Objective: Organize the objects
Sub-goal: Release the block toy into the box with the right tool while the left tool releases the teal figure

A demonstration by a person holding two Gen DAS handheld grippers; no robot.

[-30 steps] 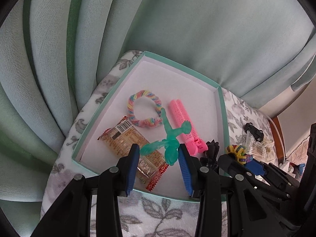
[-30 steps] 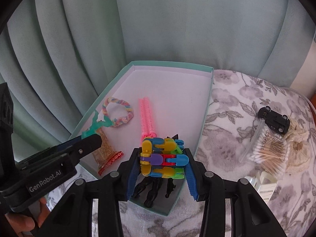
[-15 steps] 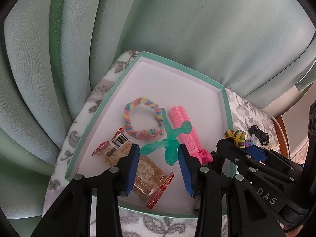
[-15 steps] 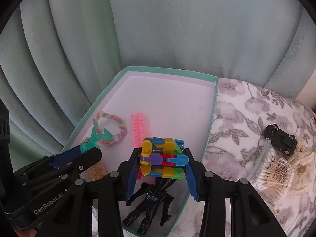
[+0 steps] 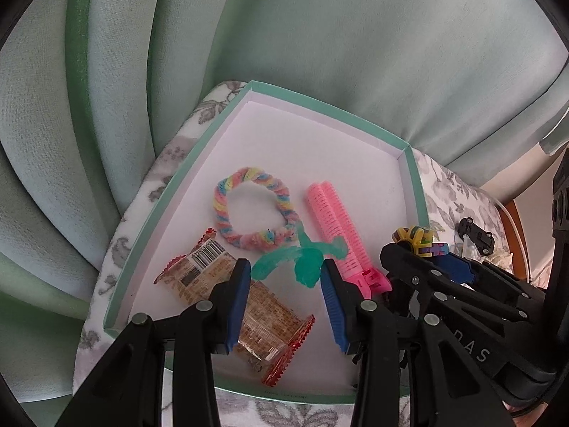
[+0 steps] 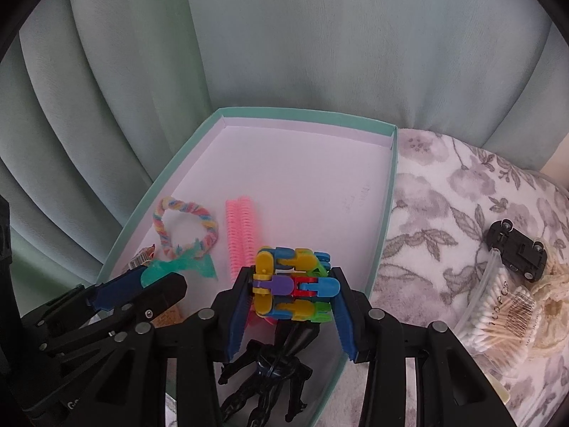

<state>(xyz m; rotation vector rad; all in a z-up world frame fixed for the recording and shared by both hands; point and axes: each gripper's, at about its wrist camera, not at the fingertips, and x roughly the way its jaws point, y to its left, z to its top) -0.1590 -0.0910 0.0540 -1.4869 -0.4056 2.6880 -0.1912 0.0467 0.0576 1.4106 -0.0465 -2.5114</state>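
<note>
Holding the linked block toy (image 6: 295,286) between the right tongs (image 6: 293,302), we are hovering it over the lower middle of the teal tray (image 6: 386,213) in the right wrist view, above a black figurine (image 6: 270,373) that lies near the tray's near edge. We are judging the toy to be light, hard plastic made of snapped-together links, so it is probably going to flex or fold at the joints; clamping it across its flat sides, as the pads are doing, looks the safest hold, since its rounded ends could slip.

The left tongs (image 5: 284,284) are standing spread, gripping nothing, with a green rubbery toy (image 5: 302,263) lying in the tray between the fingers. That toy looks soft and bendy, best pinched at its thick middle. Around it we are seeing a rainbow braided ring (image 5: 254,213), a pink hair roller (image 5: 338,227) and a crinkly snack packet (image 5: 227,302). Outside the tray, at the right of the frame on the flowered surface (image 6: 444,213), a black toy car (image 6: 517,254) and a bag of cotton swabs (image 6: 498,313) are waiting.
</note>
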